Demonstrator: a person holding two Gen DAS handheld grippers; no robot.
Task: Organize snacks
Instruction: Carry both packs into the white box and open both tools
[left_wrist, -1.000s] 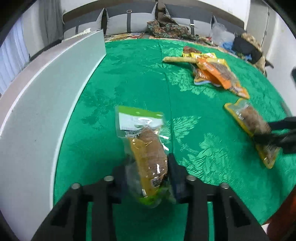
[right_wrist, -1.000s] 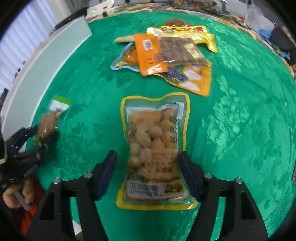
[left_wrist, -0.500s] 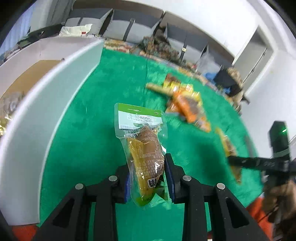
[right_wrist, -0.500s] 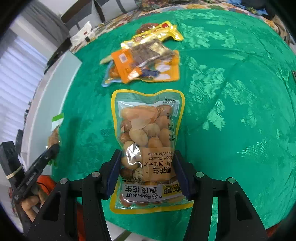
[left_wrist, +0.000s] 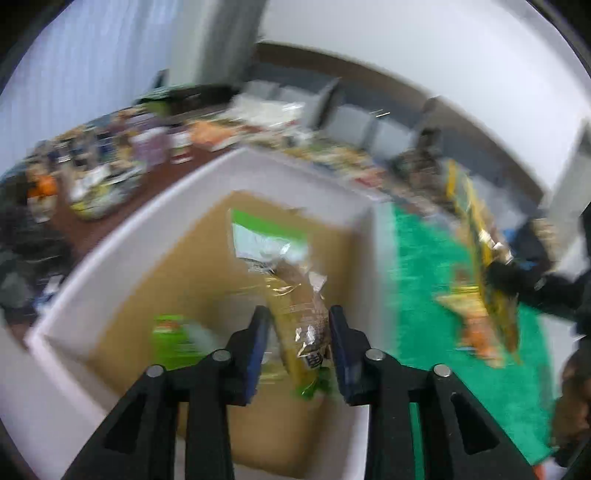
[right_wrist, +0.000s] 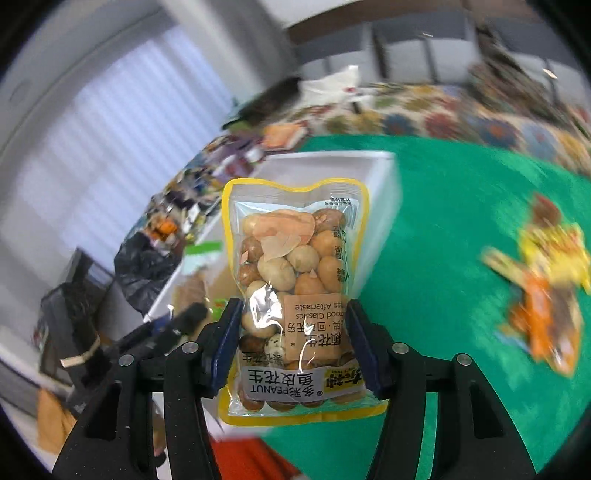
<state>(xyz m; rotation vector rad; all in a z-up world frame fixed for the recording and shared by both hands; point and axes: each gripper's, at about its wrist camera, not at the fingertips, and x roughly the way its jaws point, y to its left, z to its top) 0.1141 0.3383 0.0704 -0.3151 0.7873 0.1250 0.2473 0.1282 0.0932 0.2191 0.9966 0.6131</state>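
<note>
Over the white box (left_wrist: 122, 240) at the green-clothed table's (left_wrist: 436, 295) edge, the left gripper (left_wrist: 297, 343), jaws just opening, lets a green-topped snack pouch (left_wrist: 284, 280) hang between them; the right gripper (right_wrist: 291, 347) clamps a peanut pouch (right_wrist: 295, 266) aloft.

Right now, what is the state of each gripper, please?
Left gripper: jaws have just been opening, green-topped snack pack between them, over the white box.
Right gripper: closed on the peanut bag.

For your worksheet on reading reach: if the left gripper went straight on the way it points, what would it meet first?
Probably the brown cardboard floor of the white box; the left gripper points down into it, though blur leaves depth unclear.
</note>
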